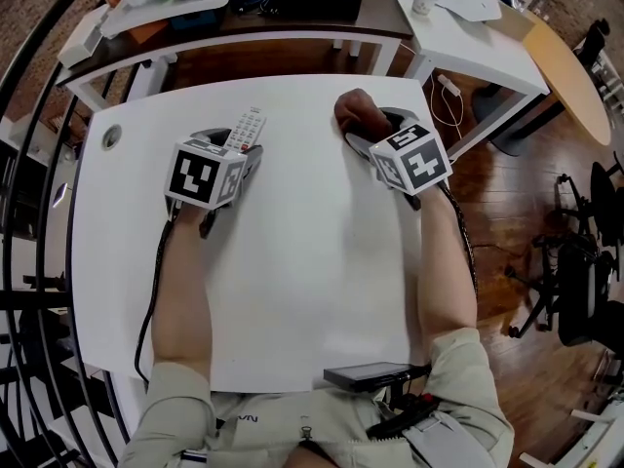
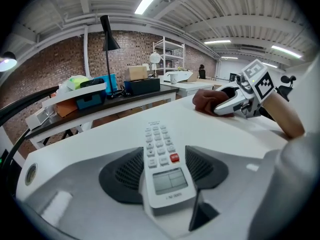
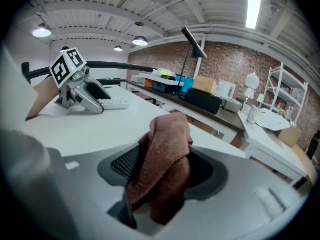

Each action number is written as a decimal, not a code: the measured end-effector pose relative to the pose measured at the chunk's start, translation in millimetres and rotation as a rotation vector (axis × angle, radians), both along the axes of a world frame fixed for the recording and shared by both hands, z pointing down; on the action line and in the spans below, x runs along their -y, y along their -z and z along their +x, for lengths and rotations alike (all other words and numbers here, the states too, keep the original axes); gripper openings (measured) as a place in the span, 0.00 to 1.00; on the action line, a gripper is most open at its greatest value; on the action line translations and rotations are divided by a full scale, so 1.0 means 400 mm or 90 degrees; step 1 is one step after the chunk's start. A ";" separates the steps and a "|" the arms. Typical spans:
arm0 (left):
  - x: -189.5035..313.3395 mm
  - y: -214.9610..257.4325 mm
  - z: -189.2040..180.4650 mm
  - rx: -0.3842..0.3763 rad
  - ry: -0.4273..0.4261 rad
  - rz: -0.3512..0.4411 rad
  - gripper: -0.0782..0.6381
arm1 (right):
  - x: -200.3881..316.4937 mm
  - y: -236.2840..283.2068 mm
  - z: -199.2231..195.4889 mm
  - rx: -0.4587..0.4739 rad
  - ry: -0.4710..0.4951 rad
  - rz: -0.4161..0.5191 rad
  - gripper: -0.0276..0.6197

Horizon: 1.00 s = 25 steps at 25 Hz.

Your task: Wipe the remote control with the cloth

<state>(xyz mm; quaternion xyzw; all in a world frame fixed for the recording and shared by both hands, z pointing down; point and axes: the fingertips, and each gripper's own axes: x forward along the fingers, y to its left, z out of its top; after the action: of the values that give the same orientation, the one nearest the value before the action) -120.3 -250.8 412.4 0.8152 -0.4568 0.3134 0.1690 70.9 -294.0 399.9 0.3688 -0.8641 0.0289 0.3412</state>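
Observation:
A white remote control (image 1: 244,130) (image 2: 161,159) lies lengthwise on the white table (image 1: 292,281), buttons up. My left gripper (image 1: 237,142) (image 2: 164,151) straddles its near end, and the dark pads (image 2: 122,176) sit against both long sides with no gap showing. To the right, my right gripper (image 1: 375,130) (image 3: 162,169) is shut on a bunched brown cloth (image 1: 353,110) (image 3: 167,154) that sticks up past the jaws and rests near the table's far edge. The two grippers stand well apart, each visible from the other's camera.
A dark desk (image 1: 244,13) with boxes, a blue bin and a black lamp (image 2: 107,34) stands behind the table. Another white table (image 1: 468,37) is at the back right. A round cable hole (image 1: 111,136) is at far left, and a black flat device (image 1: 369,373) lies at the near edge.

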 end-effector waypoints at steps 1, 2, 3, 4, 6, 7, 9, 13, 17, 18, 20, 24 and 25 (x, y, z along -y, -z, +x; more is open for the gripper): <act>-0.001 0.000 0.001 0.000 -0.002 -0.002 0.49 | 0.000 -0.001 0.001 0.002 -0.002 -0.002 0.46; 0.000 0.000 0.001 0.000 -0.002 -0.003 0.49 | 0.000 -0.002 0.001 0.004 -0.003 -0.003 0.46; 0.000 -0.001 0.002 -0.001 -0.002 -0.005 0.48 | 0.001 -0.002 0.001 0.004 -0.004 -0.003 0.45; 0.001 -0.002 0.002 -0.002 -0.002 -0.006 0.48 | 0.001 -0.003 0.001 0.004 -0.004 -0.004 0.44; 0.002 -0.002 0.003 -0.004 0.000 -0.008 0.47 | 0.001 -0.003 0.002 0.002 -0.004 -0.004 0.41; 0.002 -0.002 0.003 -0.004 0.000 -0.007 0.47 | 0.000 -0.003 0.003 0.000 -0.004 -0.003 0.39; 0.002 -0.001 0.003 -0.003 0.001 -0.005 0.47 | -0.001 -0.003 0.003 -0.002 -0.003 -0.001 0.33; 0.003 0.002 -0.001 0.003 0.007 0.007 0.46 | -0.001 0.003 -0.001 0.000 -0.001 0.008 0.28; 0.003 0.004 -0.006 0.004 0.019 0.018 0.46 | 0.002 0.024 0.001 0.001 -0.007 0.027 0.26; 0.003 0.005 -0.006 0.002 0.021 0.020 0.46 | 0.002 0.032 0.002 0.003 -0.010 0.034 0.26; 0.003 0.010 -0.003 -0.005 0.020 0.027 0.46 | 0.004 0.049 0.003 0.009 -0.017 0.047 0.25; 0.002 0.044 0.008 0.004 0.017 0.067 0.45 | 0.006 0.089 0.005 0.015 -0.026 0.081 0.25; 0.003 0.057 0.011 0.009 0.017 0.081 0.45 | 0.006 0.099 0.006 0.017 -0.027 0.090 0.25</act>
<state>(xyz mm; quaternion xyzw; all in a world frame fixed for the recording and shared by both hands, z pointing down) -115.8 -251.9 389.6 0.8161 -0.4875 0.2870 0.1177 73.2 -296.4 360.1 0.4098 -0.8604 -0.0200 0.3023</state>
